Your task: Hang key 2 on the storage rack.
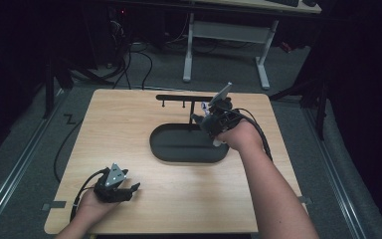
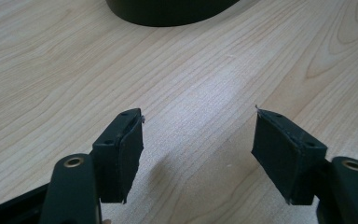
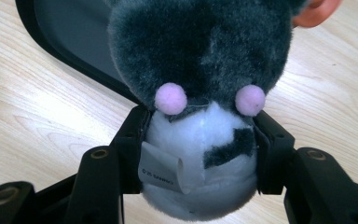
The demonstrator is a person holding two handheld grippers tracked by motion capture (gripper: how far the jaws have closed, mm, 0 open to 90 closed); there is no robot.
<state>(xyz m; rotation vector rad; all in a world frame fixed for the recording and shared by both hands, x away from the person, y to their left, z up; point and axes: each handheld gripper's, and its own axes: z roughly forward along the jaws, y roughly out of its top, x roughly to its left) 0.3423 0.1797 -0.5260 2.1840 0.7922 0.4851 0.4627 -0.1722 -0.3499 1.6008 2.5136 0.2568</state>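
Here, the left claw [image 1: 129, 191] rests idle at seven o'clock on the desk [image 1: 129, 129], jaws wide and empty, while the right claw [image 3: 200, 154] clamps a grey plush toy [image 3: 200, 70] at the black tray's [image 1: 166, 142] two-o'clock rim, seemingly poised to set it inside.

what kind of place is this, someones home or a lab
Most likely a lab or recording workspace, not a home. A bare wooden table stands on grey carpet with cables trailing behind it, an adjustable desk frame beyond, and dark surroundings. The right gripper holds a plush toy near a black tray.
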